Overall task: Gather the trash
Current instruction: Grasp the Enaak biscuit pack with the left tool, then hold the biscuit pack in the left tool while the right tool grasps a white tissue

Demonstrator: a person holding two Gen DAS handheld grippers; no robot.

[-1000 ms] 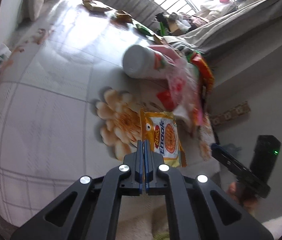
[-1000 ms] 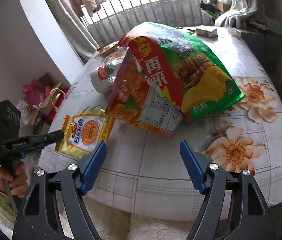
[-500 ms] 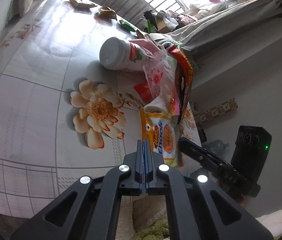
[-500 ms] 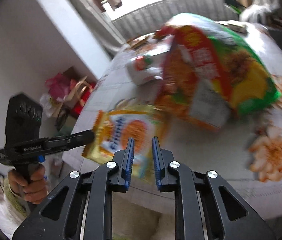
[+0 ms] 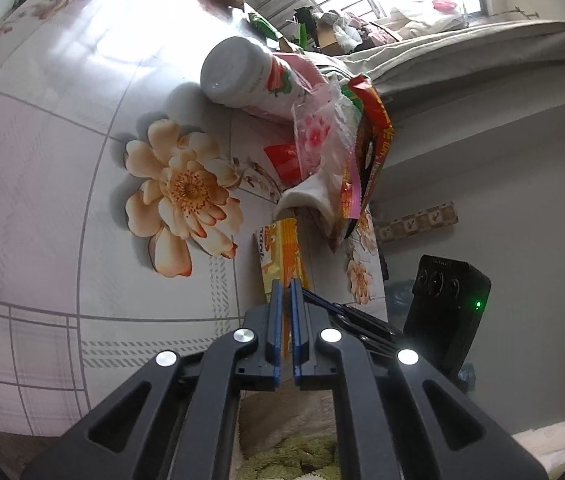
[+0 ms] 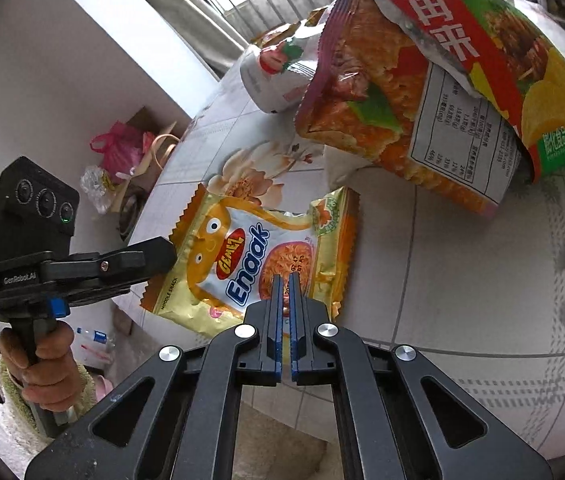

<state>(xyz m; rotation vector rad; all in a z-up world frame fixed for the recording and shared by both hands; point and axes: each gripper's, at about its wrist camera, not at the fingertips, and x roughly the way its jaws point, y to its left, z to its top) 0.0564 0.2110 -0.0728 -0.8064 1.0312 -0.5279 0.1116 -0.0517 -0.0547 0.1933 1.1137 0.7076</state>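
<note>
Left wrist: pinching the packet (image 5: 282,248) in the left gripper (image 5: 286,292), jaws nearly together on its thin foil edge. Lying just below the bag (image 5: 366,152), with the long axis running straight ahead toward the bag.

Right wrist: clamping the packet (image 6: 258,248) at its near edge with the right gripper (image 6: 285,280), jaws just having been closing, foil between them (glossy, crinkly, zigzag-cut ends). Left gripper (image 6: 168,254) biting the edge farthest from the bag (image 6: 422,80). Resting flat below-left of the bag, apart from it, both grippers equally near.
</note>
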